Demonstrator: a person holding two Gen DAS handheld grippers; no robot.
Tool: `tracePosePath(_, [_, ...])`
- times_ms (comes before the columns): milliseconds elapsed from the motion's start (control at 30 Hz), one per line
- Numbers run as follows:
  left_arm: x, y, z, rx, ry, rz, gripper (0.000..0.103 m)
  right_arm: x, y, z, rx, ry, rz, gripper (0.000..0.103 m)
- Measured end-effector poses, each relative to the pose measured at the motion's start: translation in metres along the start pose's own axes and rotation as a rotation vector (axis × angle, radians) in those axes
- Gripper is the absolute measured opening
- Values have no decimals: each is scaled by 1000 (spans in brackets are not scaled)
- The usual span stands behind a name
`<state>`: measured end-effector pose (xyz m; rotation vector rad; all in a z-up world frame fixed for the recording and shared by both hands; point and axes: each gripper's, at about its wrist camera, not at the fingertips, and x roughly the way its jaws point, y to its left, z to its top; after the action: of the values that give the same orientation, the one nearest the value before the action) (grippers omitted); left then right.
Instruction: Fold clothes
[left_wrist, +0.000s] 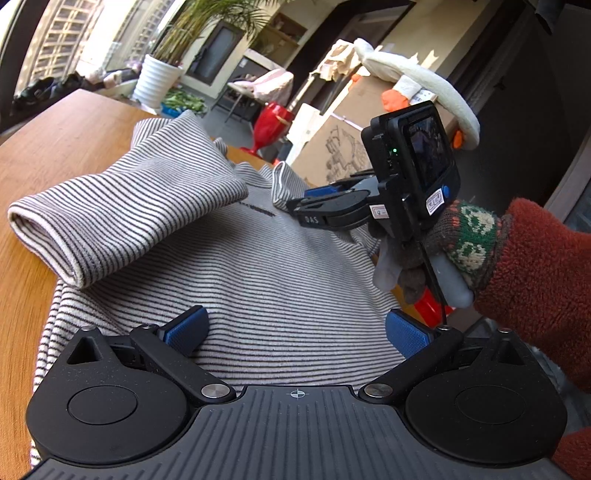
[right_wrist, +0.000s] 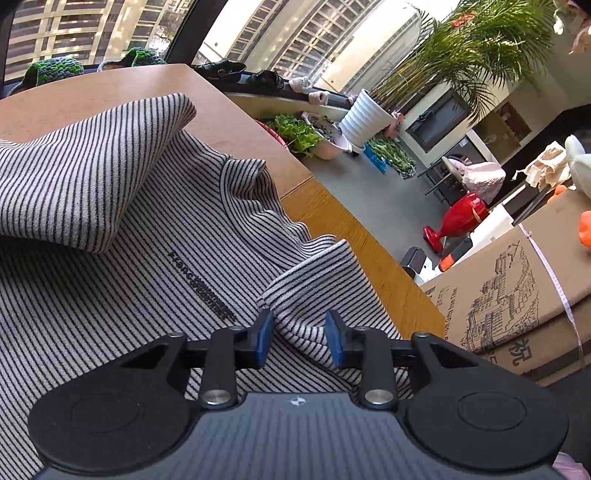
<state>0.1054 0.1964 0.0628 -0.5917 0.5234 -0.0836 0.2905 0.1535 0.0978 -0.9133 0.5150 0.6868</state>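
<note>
A grey shirt with thin dark stripes (left_wrist: 277, 266) lies flat on the wooden table (left_wrist: 55, 147), chest print up. One sleeve (left_wrist: 122, 221) is folded across the chest. My left gripper (left_wrist: 297, 325) hovers open over the lower body of the shirt, nothing between its blue pads. My right gripper (left_wrist: 301, 205), held by a gloved hand (left_wrist: 469, 236), is at the other sleeve's cuff (left_wrist: 280, 184), which stands up at its tips. In the right wrist view the right gripper (right_wrist: 299, 332) has that sleeve (right_wrist: 317, 280) filling the gap between its pads, beside the shirt (right_wrist: 110, 295).
The table edge (right_wrist: 369, 240) runs just right of the gripped sleeve. Beyond it stand a printed cardboard box (right_wrist: 509, 288), a red vase (right_wrist: 458, 218) and a white plant pot (right_wrist: 364, 118). Bare wood (right_wrist: 229, 122) shows past the collar.
</note>
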Motion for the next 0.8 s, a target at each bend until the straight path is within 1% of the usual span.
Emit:
tracePosePath(33, [0,0,0,0,0,0,103,-3,-9,0,36,-4,-9,7])
tracePosePath(100, [0,1,0,-2,0,-1,103,-16,-29,2,91,-34,-62,6])
tracePosePath(167, [1,0,0,-2,0,-1,103,-36,-56,9,164,-92,-108,5])
tracePosePath(200, [1,0,0,-1,0,-1,103,-48,-72,15,211,-128,-130,0])
tracePosePath(233, [1,0,0,-1,0,-1,103,-63,-89,20,274,-168,-134,0])
tracePosePath(300, [1,1,0,-2,0,-1,103,-94,-121,32,409,-251,-108,0])
tracePosePath(333, [1,0,0,-2,0,-1,103,-108,-132,38,452,-289,-94,0])
tracePosePath(367, [1,0,0,-1,0,-1,103,-122,-142,43,494,-327,-79,0])
tracePosePath(433, [1,0,0,-2,0,-1,103,-142,-152,52,526,-377,-37,0])
tracePosePath(500, [1,0,0,-3,0,-2,103,-148,-149,61,477,-379,-32,0])
tracePosePath(533, [1,0,0,-3,0,-2,103,-144,-141,62,415,-358,-40,0])
tracePosePath(567, [1,0,1,-3,0,-2,103,-136,-132,62,360,-323,-32,3])
tracePosePath(633, [1,0,0,-3,0,-2,103,-115,-113,55,259,-233,7,16])
tracePosePath(667, [1,0,0,-4,-1,-3,103,-100,-92,47,176,-181,-5,29])
tracePosePath(700, [1,0,1,-4,-1,-3,103,-89,-73,38,87,-145,-24,33])
tracePosePath(767, [0,0,0,-4,-1,-3,103,-64,-39,17,-83,-76,-58,33])
tracePosePath(800, [0,0,0,-3,-1,-3,103,-53,-26,9,-136,-47,-74,33])
